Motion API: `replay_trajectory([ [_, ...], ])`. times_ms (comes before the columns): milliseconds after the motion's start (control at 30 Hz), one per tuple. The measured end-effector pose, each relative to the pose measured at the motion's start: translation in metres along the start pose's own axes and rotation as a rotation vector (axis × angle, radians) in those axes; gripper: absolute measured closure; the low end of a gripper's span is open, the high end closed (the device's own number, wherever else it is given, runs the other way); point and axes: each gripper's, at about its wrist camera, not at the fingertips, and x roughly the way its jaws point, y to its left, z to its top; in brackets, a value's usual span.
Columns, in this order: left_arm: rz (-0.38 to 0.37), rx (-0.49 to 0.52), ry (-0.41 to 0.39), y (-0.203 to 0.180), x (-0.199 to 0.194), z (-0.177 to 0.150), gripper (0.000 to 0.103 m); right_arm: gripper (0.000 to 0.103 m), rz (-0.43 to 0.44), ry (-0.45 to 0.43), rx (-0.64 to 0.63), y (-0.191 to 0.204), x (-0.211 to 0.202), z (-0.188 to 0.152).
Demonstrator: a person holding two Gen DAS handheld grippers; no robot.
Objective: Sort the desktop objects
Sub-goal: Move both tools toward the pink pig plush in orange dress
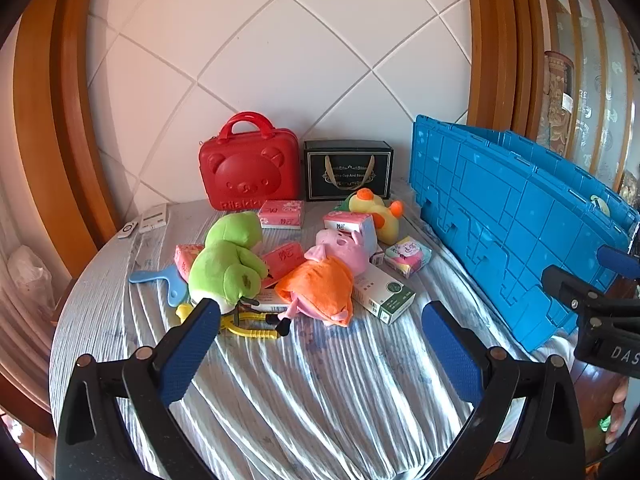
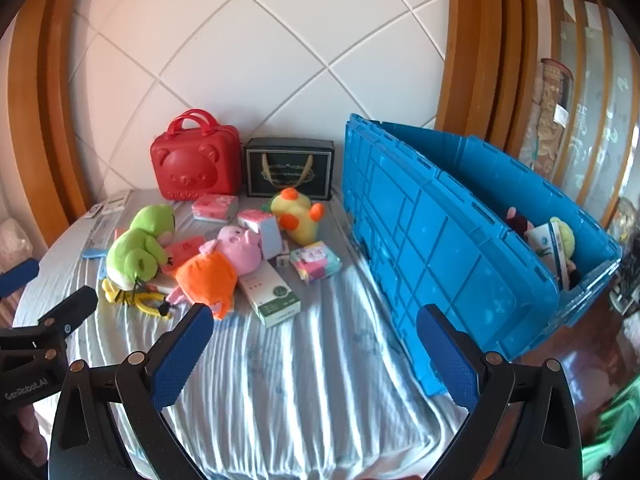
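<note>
A: Both hand-held grippers, left [image 1: 320, 320] and right [image 2: 314, 322], hang wide open and empty, low in frame.

B: Mid-frame, the pink pig plush [image 2: 228, 258] tops the worktop clutter. Pinch its soft body squarely, then carry it right to the blue crate [image 2: 460, 248].

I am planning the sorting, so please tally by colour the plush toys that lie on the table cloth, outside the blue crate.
Green frog: 1
Pink pig: 1
Yellow duck: 1
Total: 3

Plush toys [image 1: 276, 268] lie left of the crate [image 1: 516, 216], before the suitcase [image 1: 248, 168].
</note>
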Motion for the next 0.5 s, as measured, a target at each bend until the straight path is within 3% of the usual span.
replay_trajectory([
  [500, 0.036, -0.029, 0.032, 0.014, 0.011, -0.014, 0.001, 0.000, -0.009, 0.041, -0.009, -0.001, 0.015, -0.008],
])
